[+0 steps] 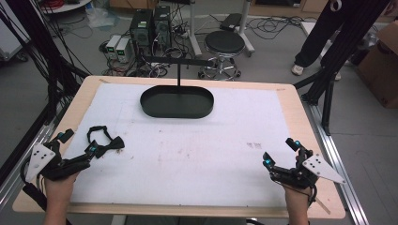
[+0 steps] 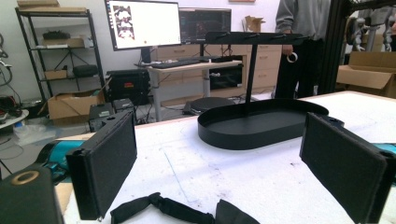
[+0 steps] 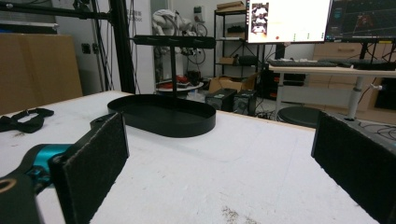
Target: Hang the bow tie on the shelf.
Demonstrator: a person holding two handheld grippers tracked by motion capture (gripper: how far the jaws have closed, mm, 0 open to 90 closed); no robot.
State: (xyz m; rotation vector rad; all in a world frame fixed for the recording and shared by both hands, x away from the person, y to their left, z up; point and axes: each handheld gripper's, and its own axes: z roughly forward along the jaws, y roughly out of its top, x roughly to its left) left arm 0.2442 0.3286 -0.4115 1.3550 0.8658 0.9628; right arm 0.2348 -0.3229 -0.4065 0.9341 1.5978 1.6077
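The black bow tie lies flat on the white-covered tabletop at its near left, its strap looped out behind the knot, just ahead of the left claw. That claw stands with its jaws spread wide and nothing between the pads; in the left gripper view the bow tie sits low between the two jaws, just short of them. The right claw rests at the near right of the tabletop, well apart from the tie, jaws also wide and empty. Farther back, at the middle of the tabletop, stands a black oval tray with an upright post and a crossbar above it, probably where the tie is meant to end up. The step in hand looks like the pick-up. To do it well, the left claw should ease forward and down until the pads straddle the thick middle knot rather than a loose wing or the thin strap, which would slip or let the tie dangle unevenly. Keep the jaws level with the tabletop, close only once the knot is well between the pads, and lift straight up so the strap loop comes free without dragging.
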